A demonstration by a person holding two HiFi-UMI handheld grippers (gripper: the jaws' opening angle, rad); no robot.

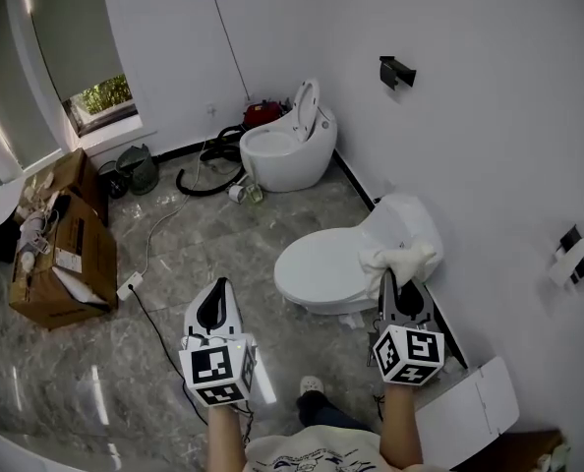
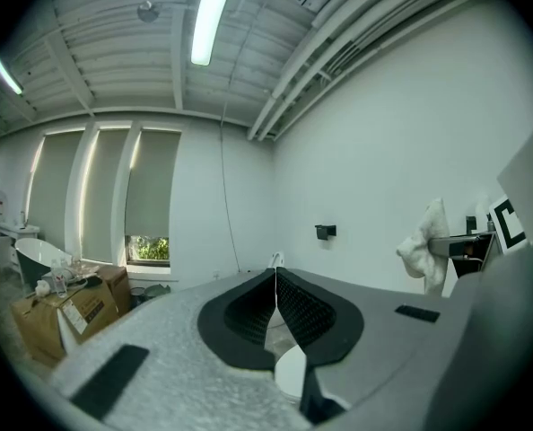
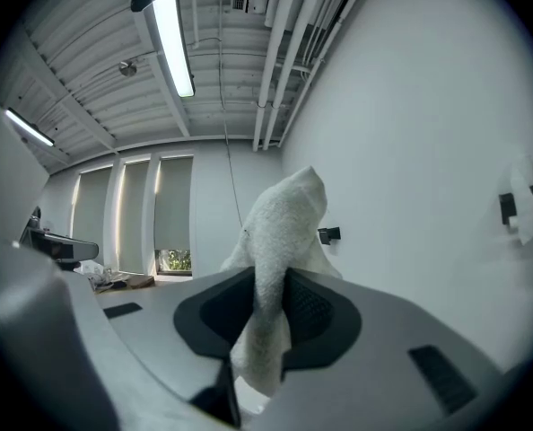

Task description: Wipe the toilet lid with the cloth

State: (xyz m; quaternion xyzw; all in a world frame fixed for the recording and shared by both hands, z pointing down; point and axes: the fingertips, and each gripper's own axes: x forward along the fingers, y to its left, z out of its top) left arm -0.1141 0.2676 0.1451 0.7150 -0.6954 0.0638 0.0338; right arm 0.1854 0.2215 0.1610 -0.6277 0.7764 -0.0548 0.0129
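A white toilet with its lid (image 1: 321,266) down stands against the right wall, its tank (image 1: 407,222) behind. My right gripper (image 1: 388,288) is shut on a white cloth (image 1: 401,261), which bunches above the lid's right rear edge; the same cloth (image 3: 277,268) hangs between the jaws in the right gripper view and also shows as the cloth (image 2: 425,245) in the left gripper view. My left gripper (image 1: 213,308) hovers left of the toilet over the floor, jaws closed together (image 2: 275,299) with nothing between them.
A second white toilet (image 1: 287,144) with its lid raised stands at the back, with a black hose (image 1: 205,178) and a red machine (image 1: 262,113) beside it. Cardboard boxes (image 1: 61,244) sit at left. A cable (image 1: 154,327) crosses the marble floor. White panels (image 1: 469,411) lean at lower right.
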